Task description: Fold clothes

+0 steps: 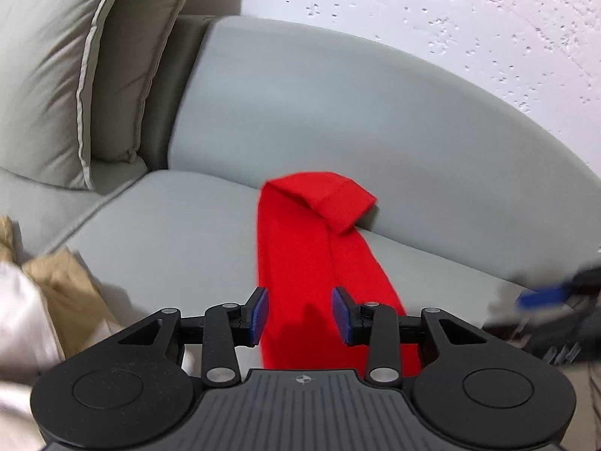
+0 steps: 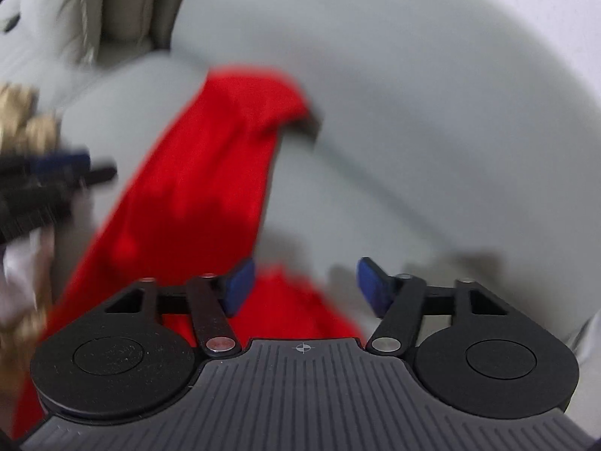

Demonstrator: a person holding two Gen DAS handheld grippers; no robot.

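We hold both tools released above the red cloth (image 1: 300, 259), lying flat on the sofa (image 1: 180, 218) for folding. Left tool (image 1: 299, 314) grips nothing; right tool (image 2: 304, 287), at 3 o'clock, neither.

A long red garment (image 1: 296, 259) lies flat on the seat, its far end folded back.

Grey sofa (image 1: 180, 233), seat and curved backrest. A red garment (image 1: 296, 263) lies lengthwise on the seat, far end folded back against the backrest. Beige cushions (image 1: 49, 75) stand at the left; tan and white clothes (image 1: 56, 293) piled at the seat's left edge.
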